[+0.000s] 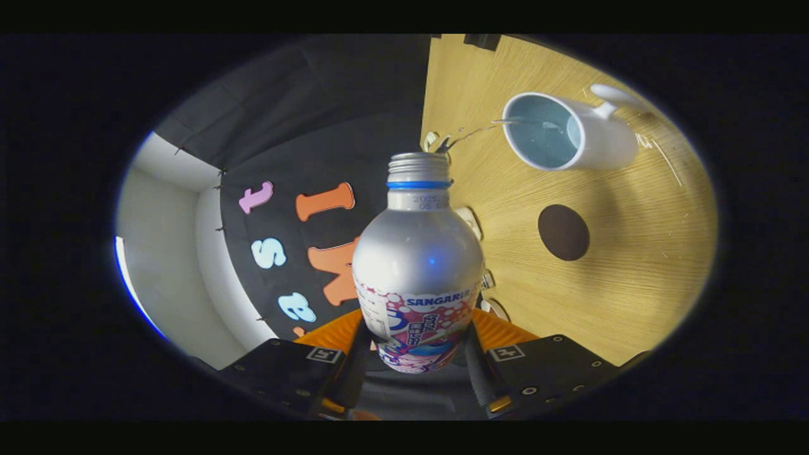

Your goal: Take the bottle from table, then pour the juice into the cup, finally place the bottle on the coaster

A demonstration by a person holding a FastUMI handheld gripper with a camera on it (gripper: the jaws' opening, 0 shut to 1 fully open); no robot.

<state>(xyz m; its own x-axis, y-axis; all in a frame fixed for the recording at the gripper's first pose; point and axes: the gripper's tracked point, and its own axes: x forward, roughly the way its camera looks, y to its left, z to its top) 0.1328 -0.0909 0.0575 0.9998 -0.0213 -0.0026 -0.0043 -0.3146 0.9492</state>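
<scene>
Gripper view: tool [414, 344] tilted, clamping bottle [414, 265]

— Any writing over there?
— A brand word across the bottle [414, 253] label, a faint date stamp on its neck, and square markers on the gripper [414, 354] fingers [325, 355] clamping it.

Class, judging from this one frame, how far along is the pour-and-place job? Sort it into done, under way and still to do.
Done: the bottle is off the table, gripped between the gripper fingers, cap off. Under way: it is tilted, and a thin stream runs from its mouth into the white cup. Left: finish pouring, then stand the bottle on the dark round coaster, which is bare.
</scene>
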